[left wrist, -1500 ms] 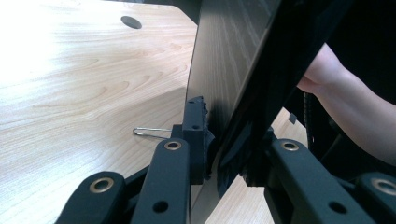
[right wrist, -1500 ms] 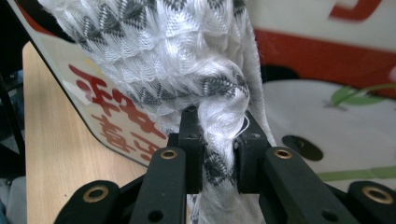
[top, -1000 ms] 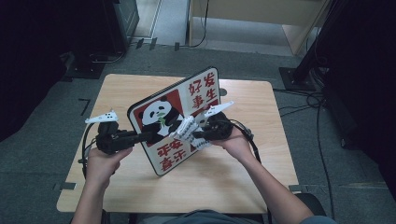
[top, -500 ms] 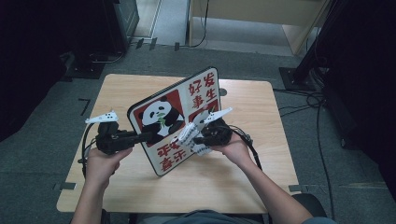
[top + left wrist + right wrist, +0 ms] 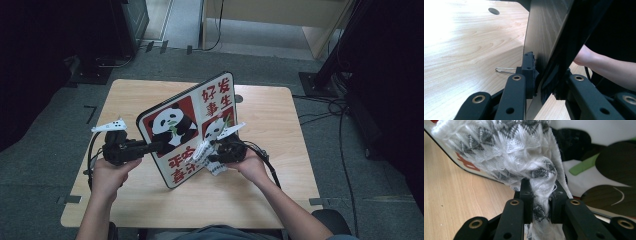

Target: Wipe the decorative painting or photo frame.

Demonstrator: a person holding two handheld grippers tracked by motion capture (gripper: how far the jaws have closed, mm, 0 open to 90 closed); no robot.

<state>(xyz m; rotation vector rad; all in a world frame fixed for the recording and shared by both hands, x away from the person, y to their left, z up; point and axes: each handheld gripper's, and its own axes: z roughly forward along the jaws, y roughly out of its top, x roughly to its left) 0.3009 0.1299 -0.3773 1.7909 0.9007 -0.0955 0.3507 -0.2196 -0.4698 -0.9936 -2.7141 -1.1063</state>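
Note:
A board [image 5: 185, 125] printed with pandas and red characters stands tilted on its lower edge on the wooden table [image 5: 270, 115]. My left gripper [image 5: 156, 146] is shut on the board's left edge; in the left gripper view the pads [image 5: 530, 67] clamp the thin board [image 5: 544, 32] from both sides. My right gripper [image 5: 210, 151] is shut on a white cloth with a grey pattern [image 5: 203, 149] and holds it against the board's printed face. In the right gripper view the cloth [image 5: 511, 152] bunches up out of the gripper [image 5: 541, 195], in front of the board [image 5: 599, 170].
A round cable hole [image 5: 238, 98] lies in the tabletop behind the board. A thin wire clip [image 5: 504, 70] lies on the wood near the left jaws. Dark cabinets [image 5: 125, 20] and cables [image 5: 330, 105] surround the table on the floor.
My right gripper has slid down the board's face with the cloth, toward the person. The left gripper and the board have kept still.

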